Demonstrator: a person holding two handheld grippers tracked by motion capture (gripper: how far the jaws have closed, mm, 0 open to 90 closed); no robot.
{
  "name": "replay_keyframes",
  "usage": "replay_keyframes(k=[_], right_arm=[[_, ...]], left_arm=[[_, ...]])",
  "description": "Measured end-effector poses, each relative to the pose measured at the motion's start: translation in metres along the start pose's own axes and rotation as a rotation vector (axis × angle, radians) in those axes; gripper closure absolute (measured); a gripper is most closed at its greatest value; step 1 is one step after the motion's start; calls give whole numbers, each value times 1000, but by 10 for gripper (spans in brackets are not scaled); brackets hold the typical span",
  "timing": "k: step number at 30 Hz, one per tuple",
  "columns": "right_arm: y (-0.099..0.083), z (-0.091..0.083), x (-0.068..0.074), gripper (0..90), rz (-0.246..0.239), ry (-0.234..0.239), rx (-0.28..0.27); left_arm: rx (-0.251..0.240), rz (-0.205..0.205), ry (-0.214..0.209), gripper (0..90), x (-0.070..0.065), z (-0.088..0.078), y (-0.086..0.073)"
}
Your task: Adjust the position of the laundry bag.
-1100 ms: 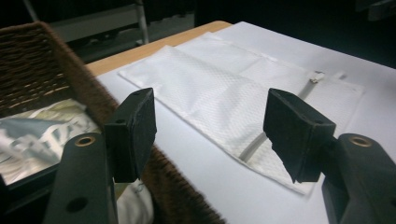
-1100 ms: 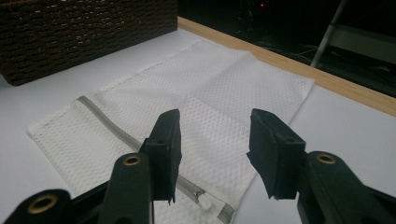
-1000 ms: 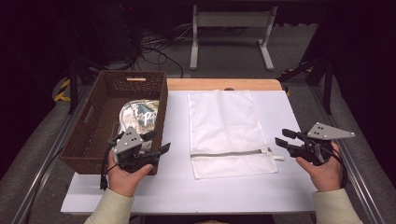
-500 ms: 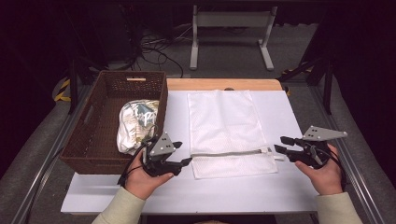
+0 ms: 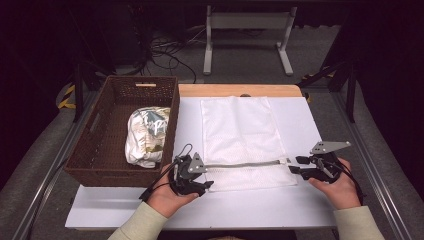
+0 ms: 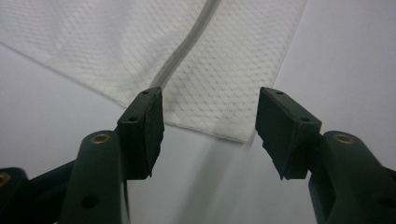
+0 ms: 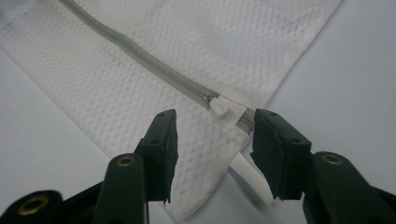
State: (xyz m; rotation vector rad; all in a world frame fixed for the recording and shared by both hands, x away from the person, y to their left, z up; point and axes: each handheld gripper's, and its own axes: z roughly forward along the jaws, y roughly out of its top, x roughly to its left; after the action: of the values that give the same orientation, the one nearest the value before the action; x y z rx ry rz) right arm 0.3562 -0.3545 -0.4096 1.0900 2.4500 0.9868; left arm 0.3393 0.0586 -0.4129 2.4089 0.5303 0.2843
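A white mesh bag (image 5: 240, 130) lies flat on the white table (image 5: 300, 125), its grey zipper (image 5: 245, 164) running across near the front edge. My left gripper (image 5: 207, 184) sits at the bag's near left corner. Its jaws (image 6: 210, 95) are open and have just been closing, with that corner (image 6: 224, 126) lying between them untouched. My right gripper (image 5: 296, 165) is at the near right corner. Its jaws (image 7: 215, 116) are open and have just been opening. They straddle the white zipper pull (image 7: 219, 109) and a white tab (image 7: 247, 172) without pressing on either.
A brown wicker basket (image 5: 100, 145) stands at the table's left with a bundled patterned cloth (image 5: 145, 135) inside, close to my left hand. A wooden board edge (image 5: 240, 90) shows behind the bag. A metal frame (image 5: 245, 30) and cables lie on the floor beyond.
My left gripper has moved right, away from the basket, and down to the bag's near left corner. My right gripper has sunk lower beside the bag's near right corner.
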Motion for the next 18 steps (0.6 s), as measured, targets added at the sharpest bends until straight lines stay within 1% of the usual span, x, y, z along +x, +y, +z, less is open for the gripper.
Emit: replay_keyframes(k=[2, 3, 4, 5, 6, 7, 8, 9, 10, 11, 14, 15, 17, 18], right_arm=[[-2, 4, -1, 498, 8, 3, 17], [-3, 6, -1, 496, 12, 1, 25], [-4, 7, -2, 494, 14, 3, 29], [-4, 9, -2, 491, 14, 1, 35], [-6, 11, -2, 488, 19, 4, 44], [-6, 11, -2, 488, 19, 4, 44], [-7, 14, -3, 484, 24, 2, 57], [-8, 15, -3, 482, 21, 1, 63], [-9, 17, -4, 479, 26, 0, 71], [-10, 18, -4, 477, 26, 2, 75], [-11, 20, -5, 471, 30, 2, 80], [-11, 20, -5, 469, 36, 2, 84], [-11, 21, -5, 463, 39, -1, 89], [-12, 22, -5, 464, 36, -2, 93]], left_arm=[[36, 7, -13, 441, -2, 9, -1], [57, 20, -15, 446, -2, 12, -1], [67, 27, -13, 453, -3, 15, -1], [83, 38, -25, 458, -3, 19, -1], [94, 37, -33, 459, -3, 22, -2], [94, 37, -33, 459, -3, 22, -2], [96, 36, -35, 459, -3, 23, -2], [105, 37, -46, 458, -3, 25, -2], [102, 42, -49, 458, -2, 26, -2], [102, 37, -51, 457, -3, 27, -2], [112, 46, -60, 451, -4, 31, -3], [110, 54, -61, 449, -5, 33, -3], [115, 72, -77, 448, -7, 37, -4], [111, 77, -81, 451, -7, 37, -4]])
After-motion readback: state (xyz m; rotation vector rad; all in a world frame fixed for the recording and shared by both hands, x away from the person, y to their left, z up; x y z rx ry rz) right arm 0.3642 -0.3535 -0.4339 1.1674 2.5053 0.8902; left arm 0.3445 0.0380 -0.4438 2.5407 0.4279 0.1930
